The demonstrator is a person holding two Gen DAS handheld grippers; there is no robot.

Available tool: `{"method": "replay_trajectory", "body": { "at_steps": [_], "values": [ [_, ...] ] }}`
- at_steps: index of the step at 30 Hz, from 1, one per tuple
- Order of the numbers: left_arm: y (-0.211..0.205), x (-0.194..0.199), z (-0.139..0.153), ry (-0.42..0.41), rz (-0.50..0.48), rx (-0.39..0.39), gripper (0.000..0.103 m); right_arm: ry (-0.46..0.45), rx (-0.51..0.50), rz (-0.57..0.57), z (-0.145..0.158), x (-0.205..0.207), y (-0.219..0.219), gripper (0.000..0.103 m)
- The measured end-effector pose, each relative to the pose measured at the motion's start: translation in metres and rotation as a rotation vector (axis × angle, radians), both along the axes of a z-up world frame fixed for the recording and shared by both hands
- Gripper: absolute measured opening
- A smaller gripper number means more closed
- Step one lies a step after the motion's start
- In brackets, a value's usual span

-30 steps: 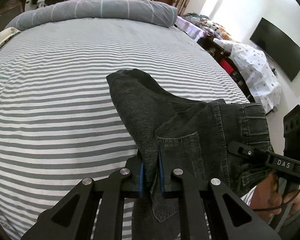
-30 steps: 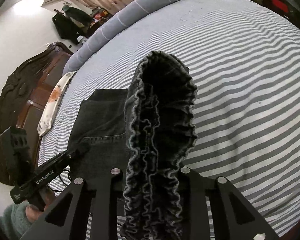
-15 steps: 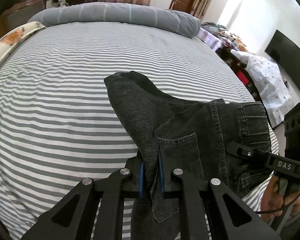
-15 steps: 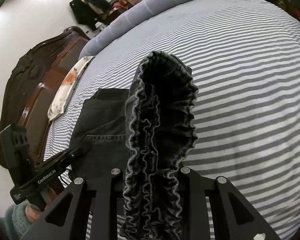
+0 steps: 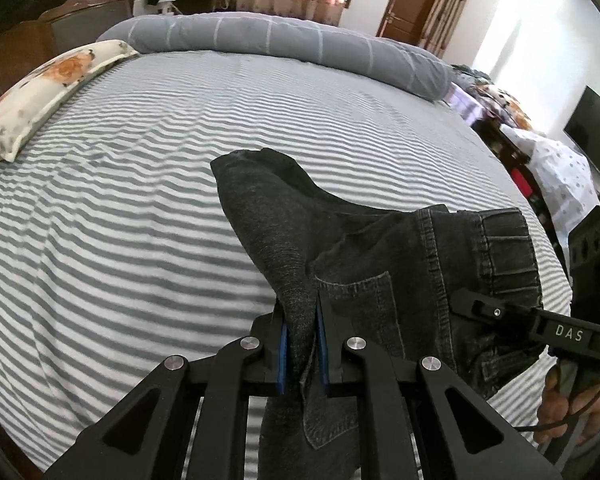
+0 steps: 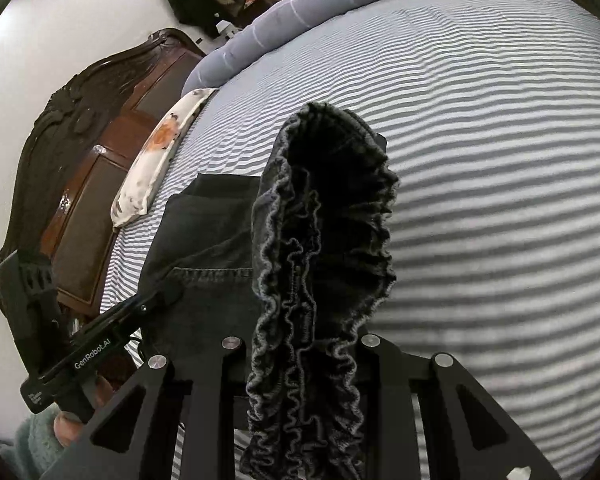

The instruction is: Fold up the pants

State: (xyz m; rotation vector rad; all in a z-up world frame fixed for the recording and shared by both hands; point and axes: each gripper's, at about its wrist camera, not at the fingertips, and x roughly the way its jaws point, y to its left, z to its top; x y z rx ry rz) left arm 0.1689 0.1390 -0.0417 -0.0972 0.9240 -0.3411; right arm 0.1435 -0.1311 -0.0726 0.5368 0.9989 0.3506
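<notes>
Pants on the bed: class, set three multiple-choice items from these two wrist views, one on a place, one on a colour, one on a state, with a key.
1. The floral pillow lies:
A) by the headboard
B) on the pants
C) on the floor

2. The pants are:
A) red
B) dark grey
C) white

3. The left gripper is:
A) open
B) shut on the pants
C) out of view

Key: 1 A, it rests at the bed's edge beside the wooden headboard; 2 B, dark grey denim; 3 B, blue pads pinch the fabric.
</notes>
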Motion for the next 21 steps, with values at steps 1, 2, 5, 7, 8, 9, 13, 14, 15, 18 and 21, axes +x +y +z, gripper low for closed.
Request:
{"method": "replay_trajectory", "body": {
  "at_steps": [1, 2, 5, 7, 8, 9, 13, 14, 15, 18, 21],
  "values": [
    [0.004, 0.007, -0.001, -0.001, 0.004, 0.005, 0.012, 0.001, 0.0, 0.005, 0.0, 0.009, 0.004, 0.023],
    [0.007, 0.013, -0.001, -0.002, 0.007, 0.009, 0.012, 0.001, -0.001, 0.009, 0.0, 0.016, 0.008, 0.023],
    [0.011, 0.037, -0.002, -0.001, 0.008, 0.031, 0.012, 0.002, -0.01, 0.016, 0.0, 0.038, 0.019, 0.023],
    [0.013, 0.054, 0.0, -0.004, 0.007, 0.041, 0.012, 0.003, -0.009, 0.017, 0.0, 0.052, 0.024, 0.023],
    [0.013, 0.061, 0.0, -0.007, 0.007, 0.046, 0.012, 0.003, -0.01, 0.016, 0.0, 0.062, 0.026, 0.023],
    [0.014, 0.069, 0.0, -0.01, 0.01, 0.052, 0.012, 0.003, -0.01, 0.016, 0.0, 0.069, 0.029, 0.023],
    [0.017, 0.093, -0.004, -0.002, 0.02, 0.057, 0.012, 0.003, -0.023, 0.026, -0.001, 0.103, 0.034, 0.023],
    [0.018, 0.098, -0.006, 0.002, 0.022, 0.06, 0.012, 0.005, -0.027, 0.029, -0.002, 0.109, 0.036, 0.023],
    [0.018, 0.102, -0.008, 0.006, 0.023, 0.061, 0.012, 0.006, -0.036, 0.034, -0.003, 0.116, 0.038, 0.023],
    [0.019, 0.115, -0.018, 0.018, 0.031, 0.069, 0.012, 0.012, -0.056, 0.042, -0.008, 0.133, 0.041, 0.023],
    [0.02, 0.124, -0.03, 0.03, 0.035, 0.091, 0.012, 0.029, -0.064, 0.037, -0.017, 0.145, 0.042, 0.022]
  ]
}}
